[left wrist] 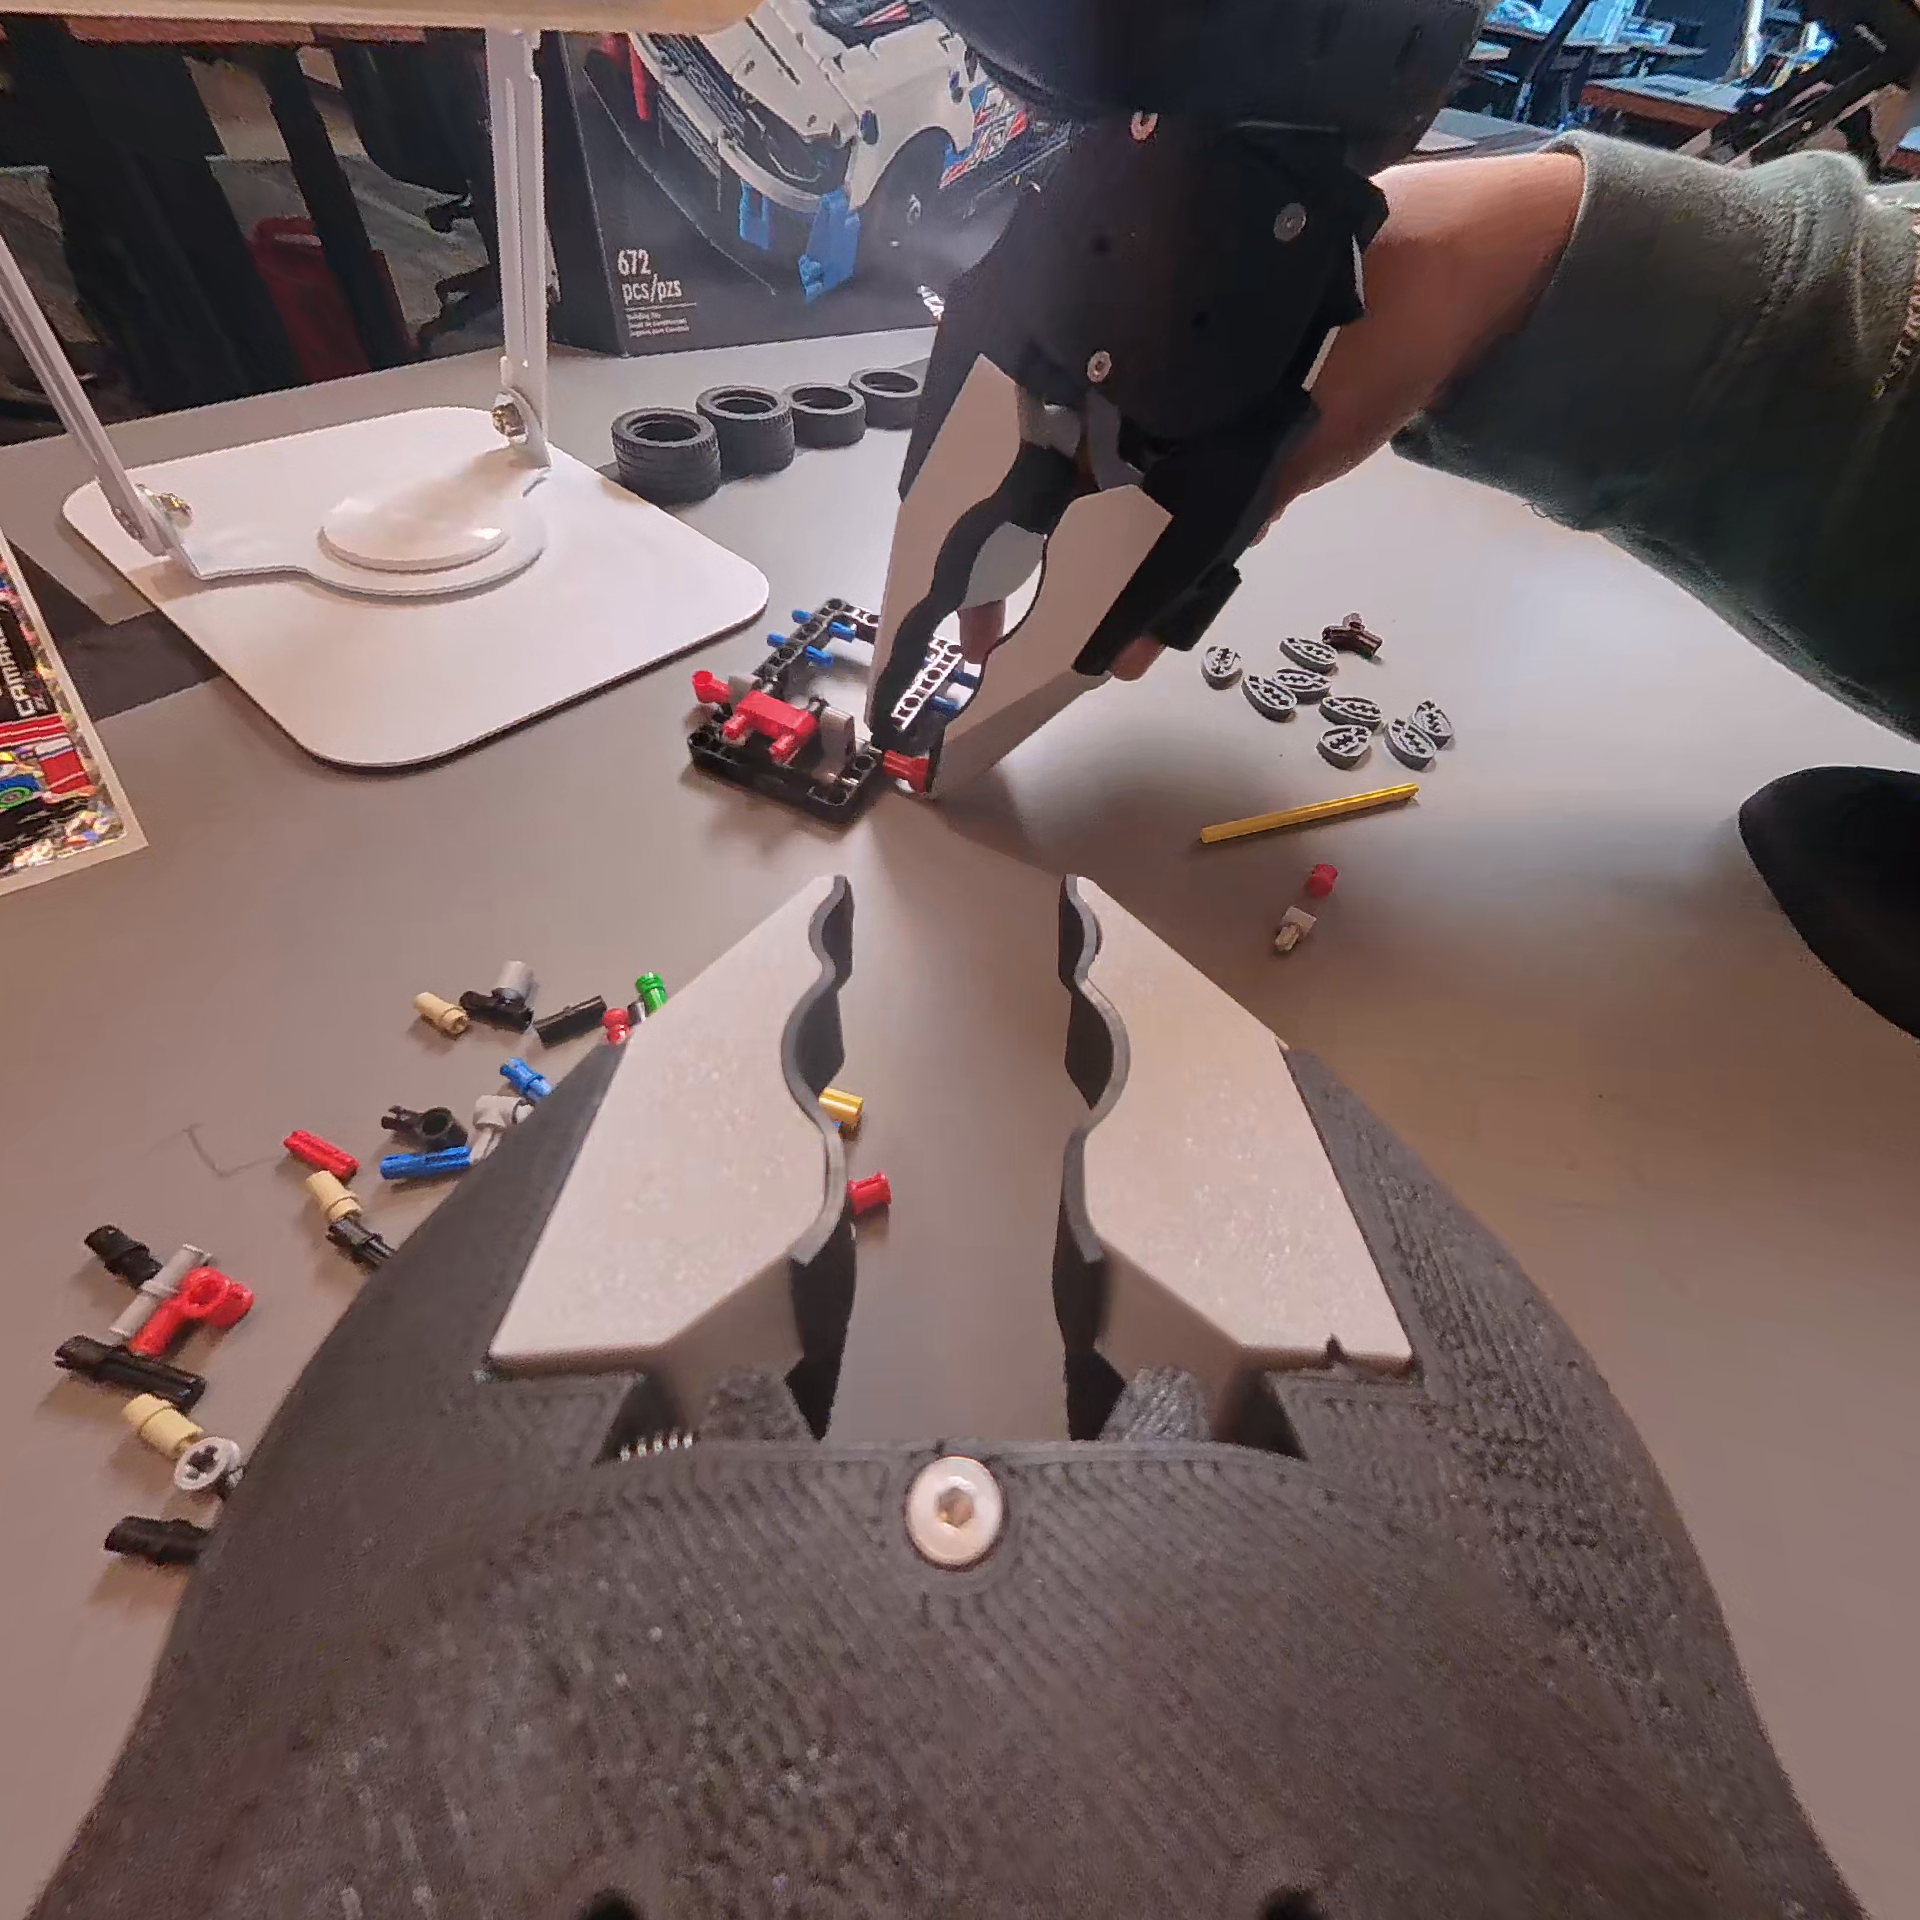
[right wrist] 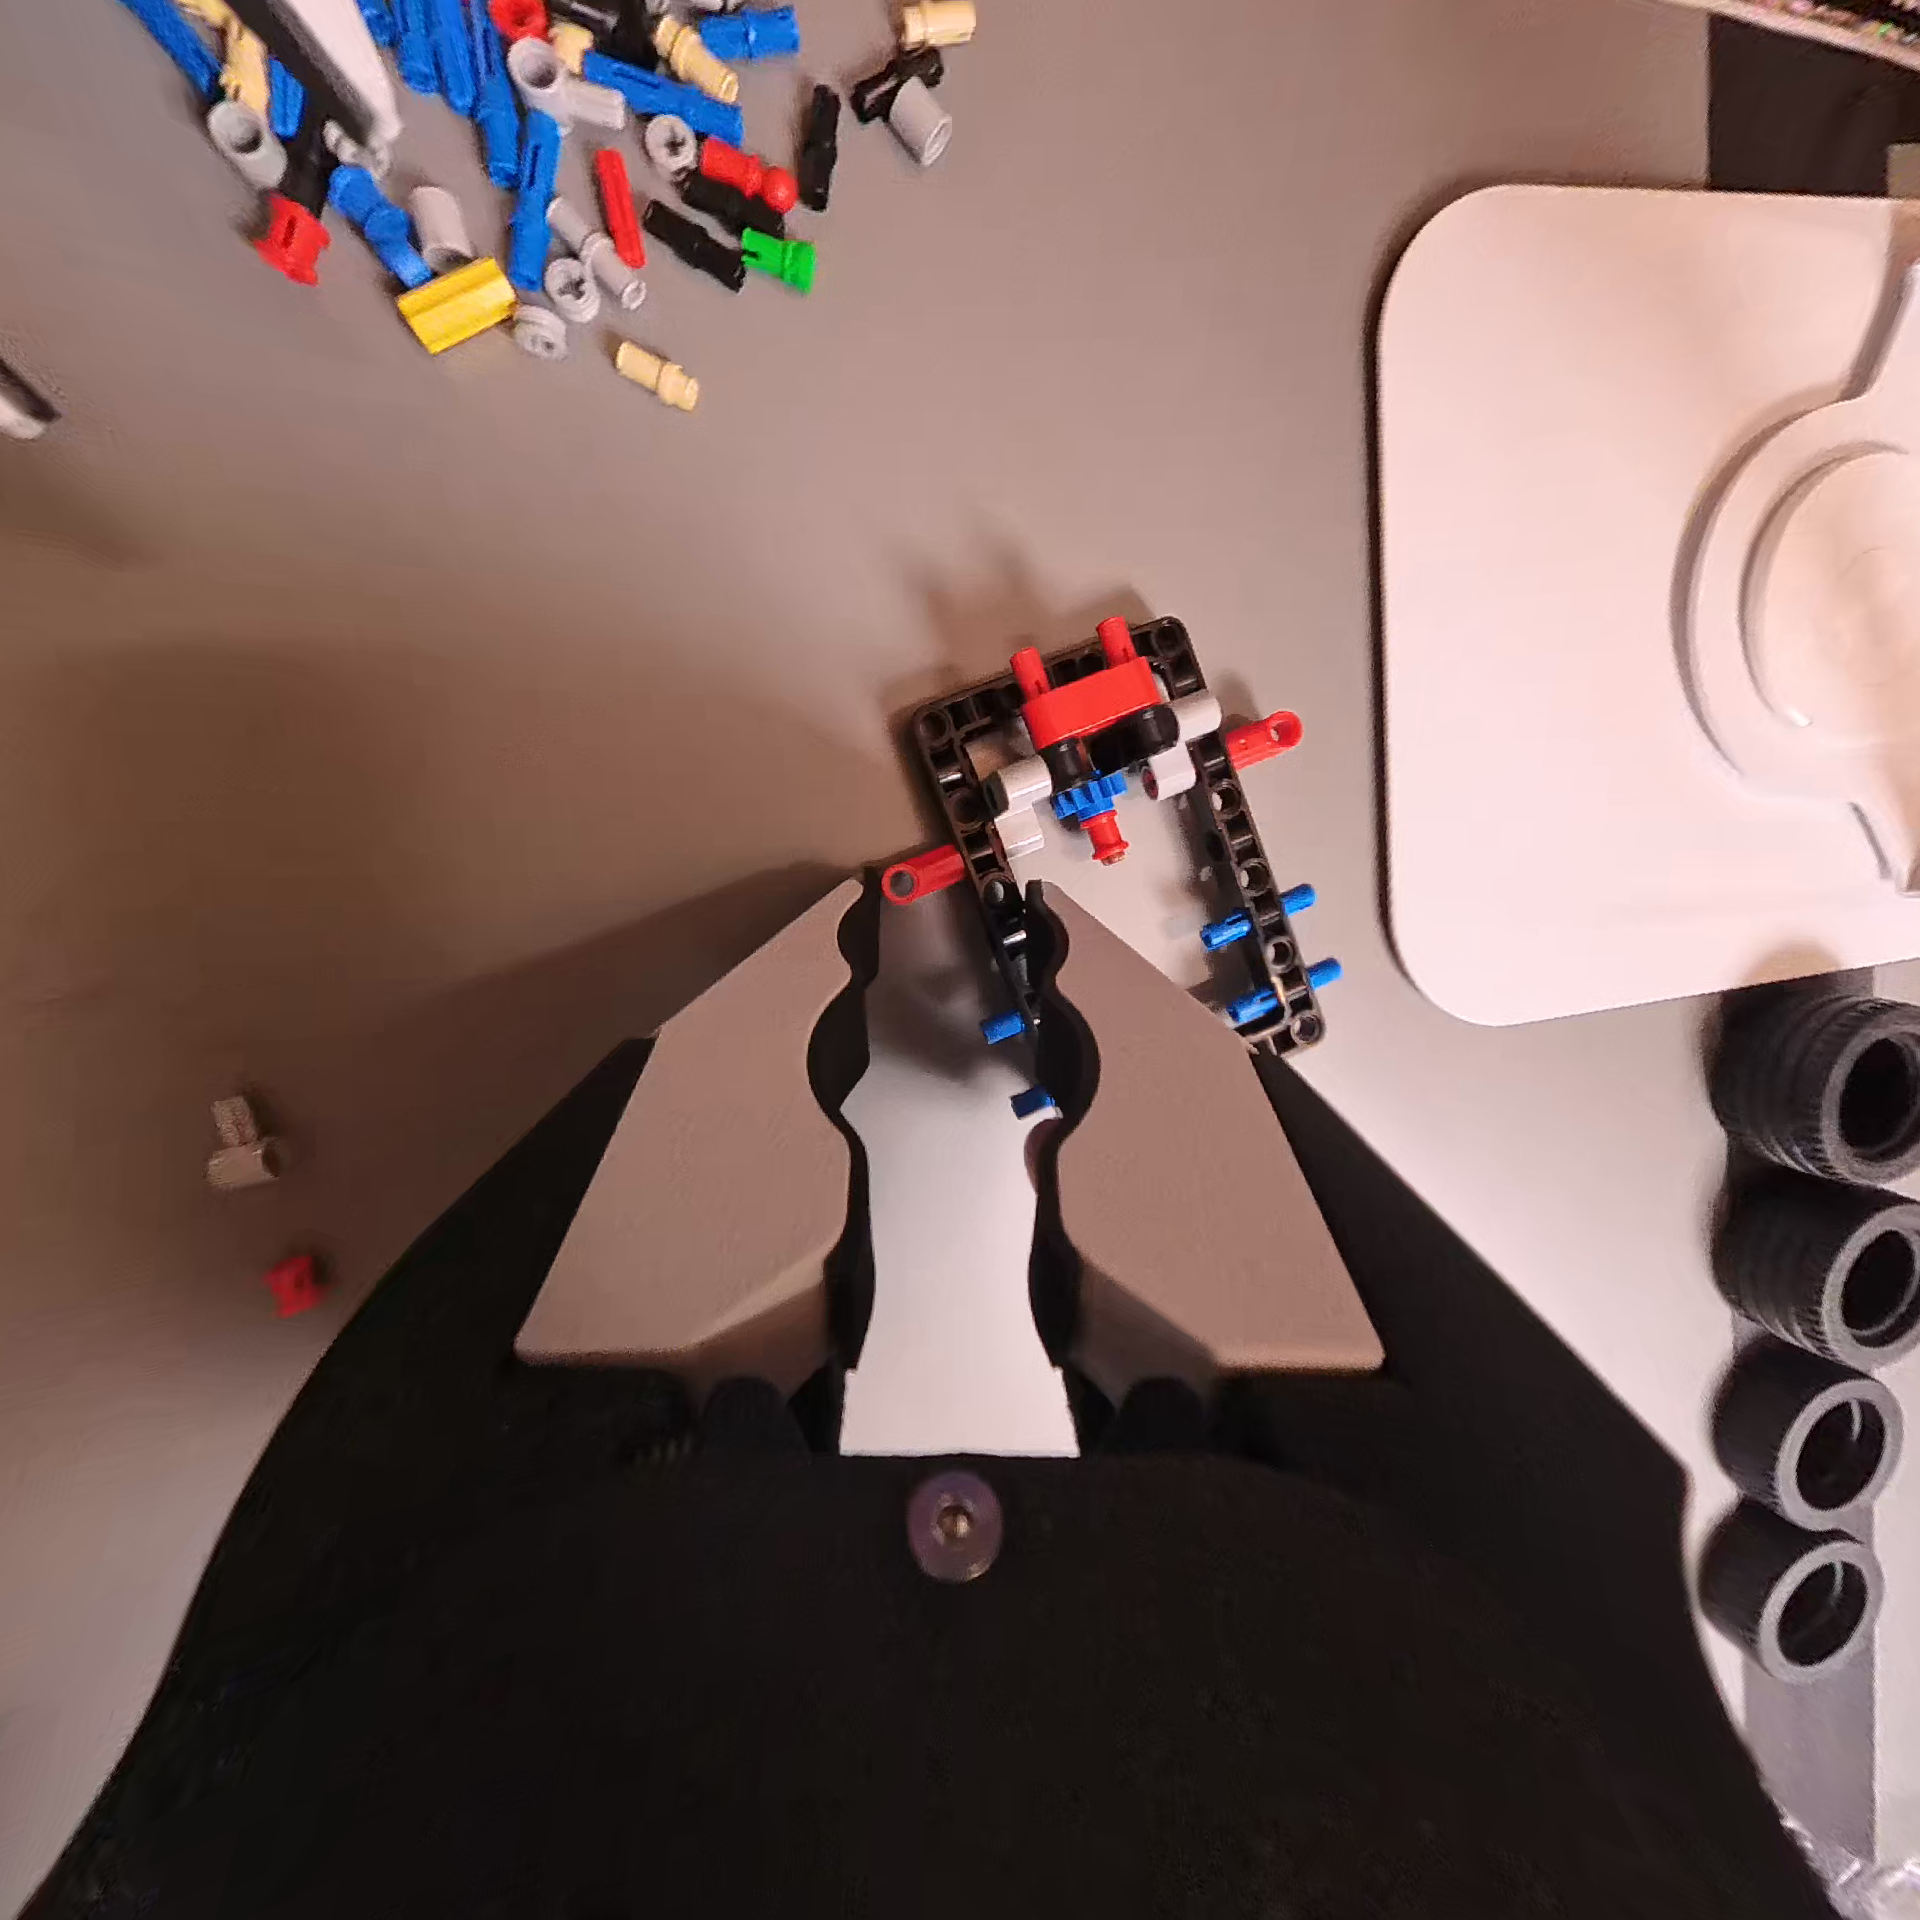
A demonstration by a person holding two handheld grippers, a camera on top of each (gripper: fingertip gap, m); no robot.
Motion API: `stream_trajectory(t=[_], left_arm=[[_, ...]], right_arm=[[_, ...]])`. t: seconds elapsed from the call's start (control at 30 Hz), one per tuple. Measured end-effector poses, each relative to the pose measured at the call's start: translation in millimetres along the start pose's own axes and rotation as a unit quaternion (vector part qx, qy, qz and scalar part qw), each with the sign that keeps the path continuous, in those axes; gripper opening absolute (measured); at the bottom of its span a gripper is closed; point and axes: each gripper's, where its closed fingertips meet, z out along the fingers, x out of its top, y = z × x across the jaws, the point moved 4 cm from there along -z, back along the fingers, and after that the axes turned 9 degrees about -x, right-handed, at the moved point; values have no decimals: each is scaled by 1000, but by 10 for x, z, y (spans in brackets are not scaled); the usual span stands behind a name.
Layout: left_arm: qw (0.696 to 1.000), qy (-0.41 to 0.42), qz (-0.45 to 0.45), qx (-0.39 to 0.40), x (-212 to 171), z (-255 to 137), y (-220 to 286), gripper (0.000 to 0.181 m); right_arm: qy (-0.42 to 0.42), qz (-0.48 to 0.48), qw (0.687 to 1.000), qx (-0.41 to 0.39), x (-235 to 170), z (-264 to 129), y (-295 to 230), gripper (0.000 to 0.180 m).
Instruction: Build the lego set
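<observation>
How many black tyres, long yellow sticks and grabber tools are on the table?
black tyres: 4
yellow stick: 1
grabber tools, the left gripper and the right gripper: 2
Total: 7

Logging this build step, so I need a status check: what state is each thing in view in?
Left claw: open, empty, above the table.
Right claw: open, straddling the frame's black side beam.
Black frame: flat on the table, partly built.
Tyres: loose, in a row.
Yellow axle: lying loose.
Loose pins: scattered, unused.
</observation>
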Motion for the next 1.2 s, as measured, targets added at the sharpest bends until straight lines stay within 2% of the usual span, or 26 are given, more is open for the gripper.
stream_trajectory(t=[0.03, 0.17, 0.37, 0.43, 0.57, 0.67, 0.77, 0.9, 1.2], left_arm=[[1000, -1, 1, 1, -7, 4, -2, 39], [1000, -2, 5, 5, -5, -1, -5, 39], [1000, 8, 14, 10, 43, -28, 9, 39], [1000, 8, 14, 8, 43, -21, 19, 39], [999, 29, 31, 2, 100, -31, 69, 36], [995, 80, 63, 14, 244, -115, 111, 36], [987, 118, 97, 43, 378, -237, 124, 42], [984, 133, 100, 70, 412, -301, 57, 51], [989, 132, 50, 50, 344, -232, -55, 44]], right_arm=[[3, 1, 1000, -4, 3, 9, 19, 26], [36, 50, 998, -15, -4, -128, 52, 37], [203, 182, 960, -68, -36, -818, -71, 37], [246, 234, 936, -97, -132, -1042, -150, 32], [349, 340, 860, -153, -286, -1379, -330, 25], [402, 334, 817, -242, -419, -1467, -316, 18], [393, 312, 820, -276, -490, -1395, -261, 22], [397, 316, 813, -284, -530, -1401, -164, 27], [389, 346, 801, -294, -724, -1391, -82, 17]])
